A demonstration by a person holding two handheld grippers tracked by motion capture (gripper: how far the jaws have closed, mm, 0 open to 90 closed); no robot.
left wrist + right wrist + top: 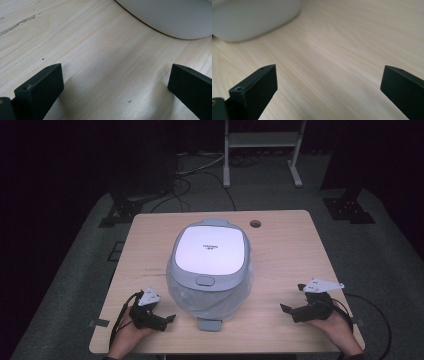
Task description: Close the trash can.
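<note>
The rice cooker (210, 270), white-lidded with a grey rim and a pale translucent-looking body, stands closed near the middle of the tabletop (285, 255), between the two grippers and touched by neither. The left gripper (167, 319) lies low on the near left part of the wood in the person's hand, its jaws spread wide with nothing between them; in the left gripper view only bare grain lies between the black jaws, and the cooker's curved white base (170, 17) sits a little way beyond them. The right gripper (294, 298) rests at the near right, well apart from the cooker, its jaws also wide and empty; the right gripper view shows the pale body (252, 17) off to the upper left, past clear wood. The tabletop is light wood with rounded corners, faintly streaked with a dark scuff at its left part (152, 270) and pierced by a round cable hole (255, 224) near the far edge. Cables (372, 315) trail from each gripper over the near edge. Around the table the floor is grey carpet (395, 270), dark black stand feet (347, 207) stand at both far sides, and a white metal frame (262, 150) rises behind in a dim room.
</note>
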